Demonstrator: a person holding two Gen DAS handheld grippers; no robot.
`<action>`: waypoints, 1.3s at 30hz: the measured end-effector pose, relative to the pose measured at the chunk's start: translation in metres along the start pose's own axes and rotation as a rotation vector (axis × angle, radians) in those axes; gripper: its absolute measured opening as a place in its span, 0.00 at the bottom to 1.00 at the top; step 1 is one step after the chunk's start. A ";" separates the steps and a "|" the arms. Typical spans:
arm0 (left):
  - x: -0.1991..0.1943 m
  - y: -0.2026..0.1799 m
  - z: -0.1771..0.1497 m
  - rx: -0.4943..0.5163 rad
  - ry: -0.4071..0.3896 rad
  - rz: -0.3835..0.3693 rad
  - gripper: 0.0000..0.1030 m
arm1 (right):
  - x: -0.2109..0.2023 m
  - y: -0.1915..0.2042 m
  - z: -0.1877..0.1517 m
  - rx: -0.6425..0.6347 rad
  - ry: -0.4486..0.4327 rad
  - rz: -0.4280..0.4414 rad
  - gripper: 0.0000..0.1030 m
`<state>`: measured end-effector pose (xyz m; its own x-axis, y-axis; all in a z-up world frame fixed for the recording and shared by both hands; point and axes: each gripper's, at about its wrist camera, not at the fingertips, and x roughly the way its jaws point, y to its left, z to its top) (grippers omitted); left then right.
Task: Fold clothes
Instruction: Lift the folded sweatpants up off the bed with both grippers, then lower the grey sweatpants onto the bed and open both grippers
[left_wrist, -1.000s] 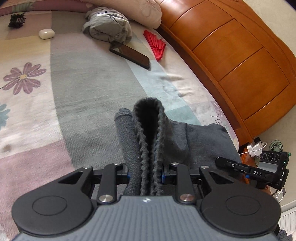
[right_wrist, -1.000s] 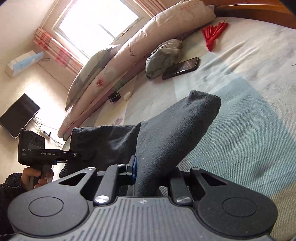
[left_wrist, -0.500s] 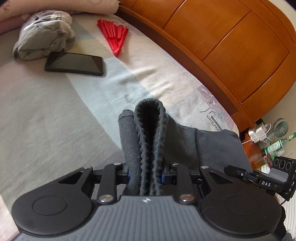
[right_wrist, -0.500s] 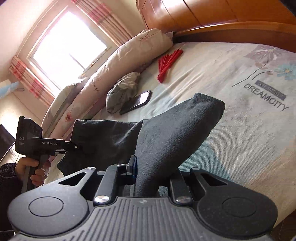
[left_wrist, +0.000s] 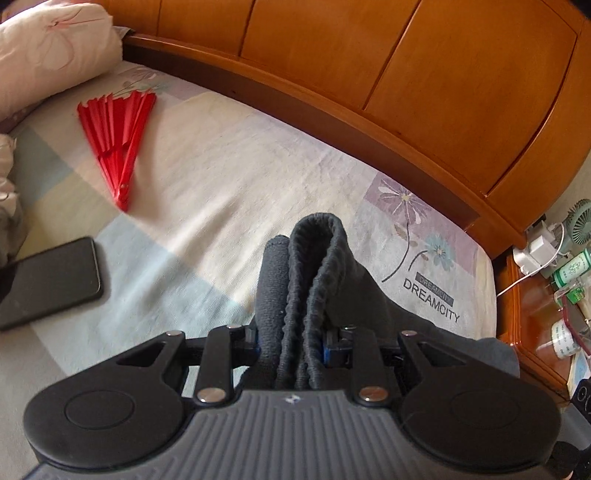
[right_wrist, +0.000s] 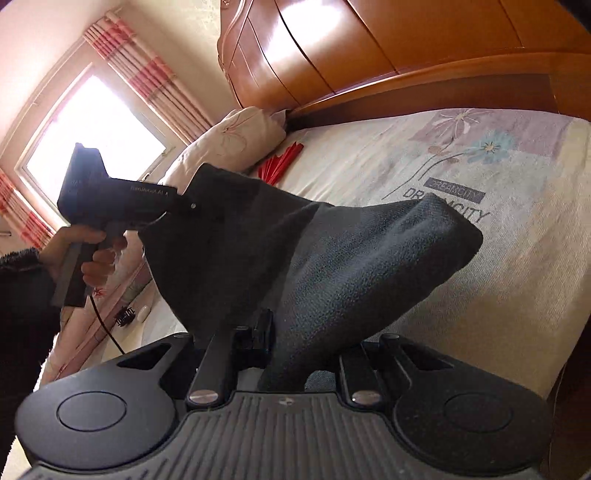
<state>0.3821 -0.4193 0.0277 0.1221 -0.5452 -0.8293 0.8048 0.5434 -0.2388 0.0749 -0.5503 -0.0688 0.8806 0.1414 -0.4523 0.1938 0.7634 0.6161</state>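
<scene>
- The dark grey garment (right_wrist: 332, 258) hangs in the air above the bed, stretched between the two grippers, so its long axis runs from one tool across to the other.
- In the left wrist view the garment's (left_wrist: 317, 280) ribbed, elasticated edge is bunched into upright folds that stick up and forward past the fingertips, toward the wooden headboard (left_wrist: 406, 81).
- In the right wrist view a rounded corner of the cloth juts up and to the right, over the printed "DREAMCITY" patch of the bedsheet (right_wrist: 498, 295).
- The left gripper (left_wrist: 295, 339) is clamped tight on that ribbed edge; its jaws stand nearly together with only the thickness of folded cloth between them.
- The right gripper (right_wrist: 295, 354) is likewise pinched closed on the other end of the garment, the fabric rising straight out from between its jaws.
- From the right wrist view the left gripper (right_wrist: 184, 206) shows side-on, gripped by a hand (right_wrist: 85, 254) in a dark fuzzy sleeve (right_wrist: 22, 295).
- On the sheet beyond lie a red folding fan (left_wrist: 118, 136), spread partly open, and a black smartphone (left_wrist: 48, 280) well to the left of the cloth.
- A floral pillow (left_wrist: 48, 51) sits against the headboard, and a bedside table (left_wrist: 546, 295) at the right carries a small green fan, a charger and bottles.
</scene>
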 end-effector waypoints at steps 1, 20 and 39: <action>0.006 -0.004 0.006 0.020 0.011 0.009 0.24 | 0.000 -0.001 -0.002 0.005 -0.006 -0.008 0.17; 0.064 0.004 0.024 0.075 0.075 0.032 0.27 | 0.012 -0.003 -0.017 -0.023 -0.030 -0.098 0.17; 0.031 -0.021 -0.008 0.086 0.006 0.003 0.37 | 0.004 -0.041 -0.021 0.113 -0.022 -0.029 0.65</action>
<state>0.3637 -0.4425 0.0027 0.1216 -0.5396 -0.8331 0.8512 0.4884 -0.1921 0.0610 -0.5676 -0.1092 0.8827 0.1057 -0.4578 0.2658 0.6911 0.6721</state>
